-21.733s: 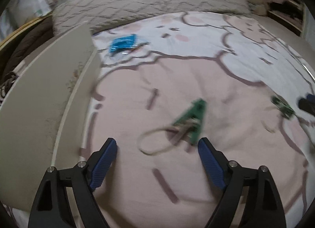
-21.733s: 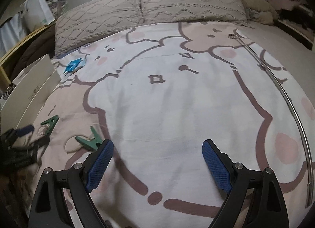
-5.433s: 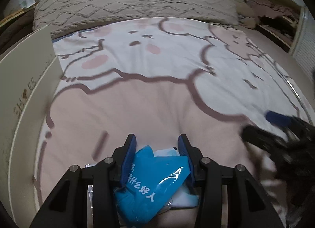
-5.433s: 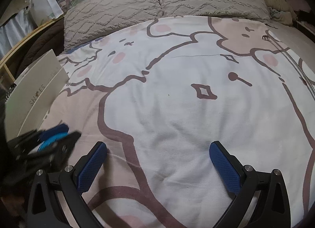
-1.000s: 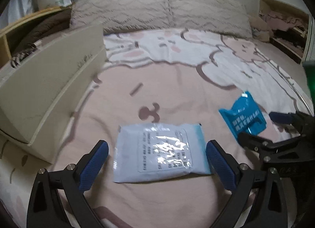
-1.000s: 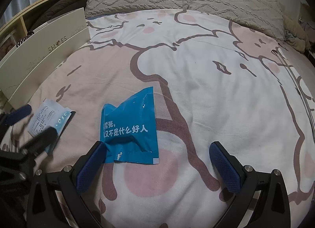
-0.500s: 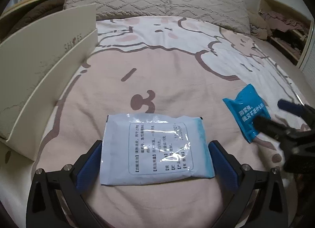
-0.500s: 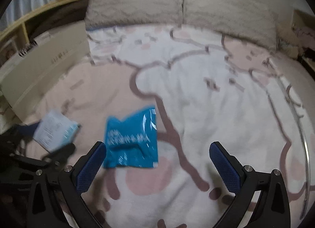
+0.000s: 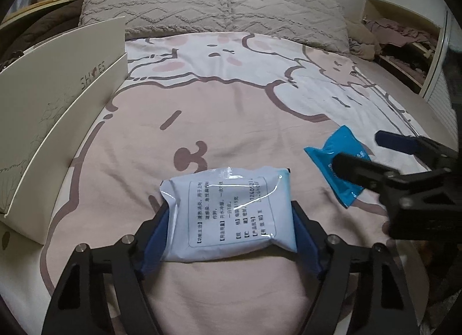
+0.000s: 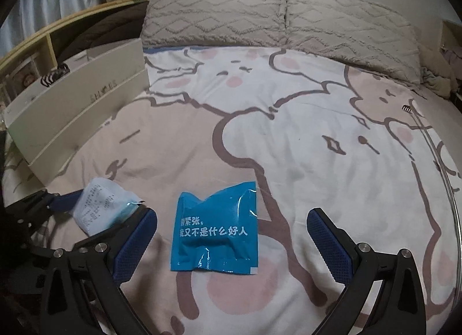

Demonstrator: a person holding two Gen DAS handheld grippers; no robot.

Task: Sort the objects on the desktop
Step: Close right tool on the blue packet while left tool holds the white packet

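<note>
A white medicine packet (image 9: 228,213) with a printed label lies on the pink cartoon bedspread (image 9: 231,109). My left gripper (image 9: 229,228) straddles it and its jaws are closing, with both blue pads against the packet's short sides, which bulge upward. To the right lies a blue snack packet (image 10: 215,228) with white writing. My right gripper (image 10: 232,244) stands open around it, and both pads are clear of its edges. The left wrist view shows the blue packet (image 9: 323,155) partly behind the right gripper's fingers (image 9: 355,167). The white packet (image 10: 101,207) also shows at the lower left of the right wrist view.
A cream shoe box (image 9: 57,109) with its lid leaning open stands along the bed's left edge. Two beige textured pillows (image 9: 216,8) lie at the head. A thin metal rod (image 10: 450,190) lies near the right edge. Shelves and clothes flank the bed.
The left jaws have narrowed from wide open onto the white packet, which now buckles between the pads. The right gripper stays open over the blue packet and has tilted slightly.
</note>
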